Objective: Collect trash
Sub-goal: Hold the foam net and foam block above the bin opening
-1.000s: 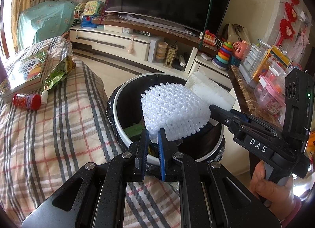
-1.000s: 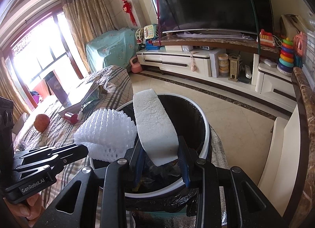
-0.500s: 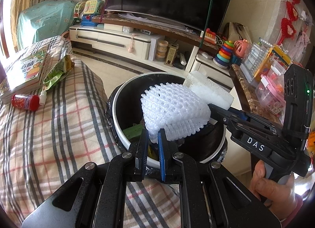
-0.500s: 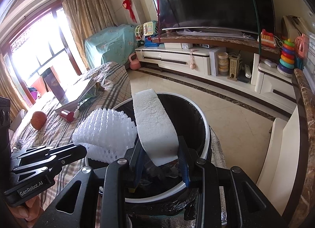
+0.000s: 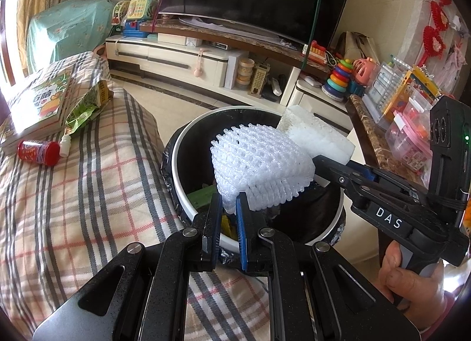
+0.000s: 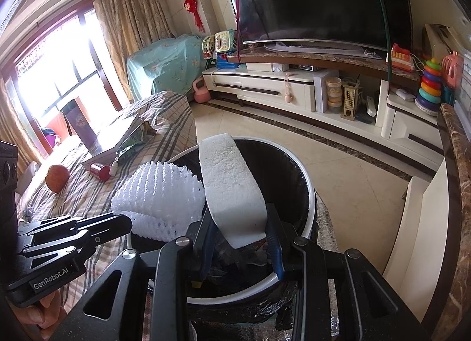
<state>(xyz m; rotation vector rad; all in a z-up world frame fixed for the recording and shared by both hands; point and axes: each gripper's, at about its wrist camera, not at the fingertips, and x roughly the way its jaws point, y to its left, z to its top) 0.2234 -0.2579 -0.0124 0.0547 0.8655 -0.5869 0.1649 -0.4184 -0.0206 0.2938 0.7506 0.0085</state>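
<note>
Left tool pinched tight on the lower corner of a white foam fruit net, net fanned out above the mouth of a black-lined trash bin with a white rim. Right tool clamped at a medium gap across the near end of a white foam block, block slanting up and away over the same bin opening. Net and block touching along one edge, net to the left, block to the right. Both pieces held over the bin, neither resting on the rim or the contents. Green and yellow scraps visible low inside the bin. Bin pressed close against the edge of a plaid-covered couch on its left; a marble-topped worktop close on its right, crowded with toy boxes farther back. Bare tile floor beyond the bin, running to a low white TV cabinet. On the couch, well apart from the bin: a red bottle lying on its side, a green snack bag, a picture book, an apple farther back. Right hand on its tool's grip at the lower right of the left wrist view.
</note>
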